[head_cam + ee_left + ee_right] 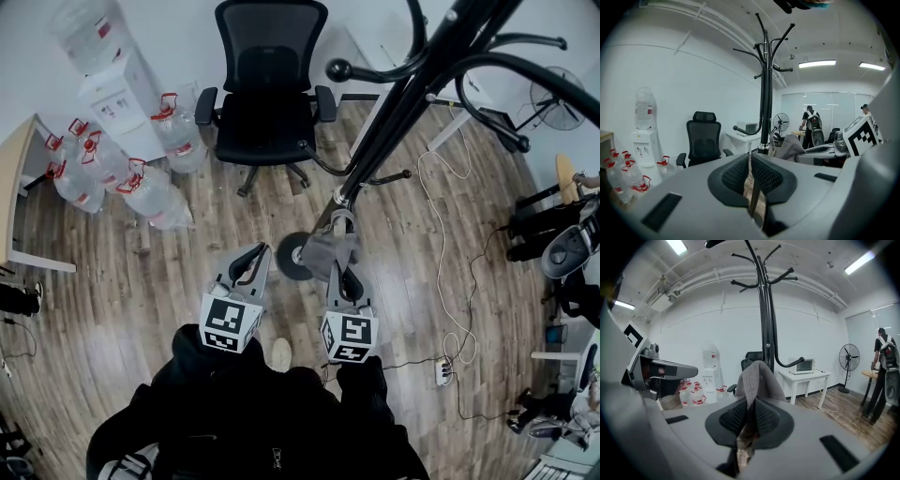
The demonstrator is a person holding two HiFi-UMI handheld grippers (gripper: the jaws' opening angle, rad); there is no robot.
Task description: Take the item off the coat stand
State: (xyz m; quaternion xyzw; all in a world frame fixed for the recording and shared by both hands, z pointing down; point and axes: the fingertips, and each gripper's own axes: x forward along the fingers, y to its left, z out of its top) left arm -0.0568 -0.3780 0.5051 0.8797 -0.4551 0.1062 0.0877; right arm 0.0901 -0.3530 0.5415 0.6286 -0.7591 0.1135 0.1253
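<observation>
The right gripper [749,417], jaws pinched on the grey cap [759,378], holds it upright, crown topmost, before the coat stand [764,324]; the left gripper [750,180] is closed and empty.

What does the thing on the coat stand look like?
Find the tall black coat stand beside the office chair. Low by its pole is a crumpled grey cloth, pinched by the right gripper. Everything else there is hard black metal.

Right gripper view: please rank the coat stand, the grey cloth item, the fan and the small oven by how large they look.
1. coat stand
2. grey cloth item, though it looks big mainly because it is close to the camera
3. fan
4. small oven
</observation>
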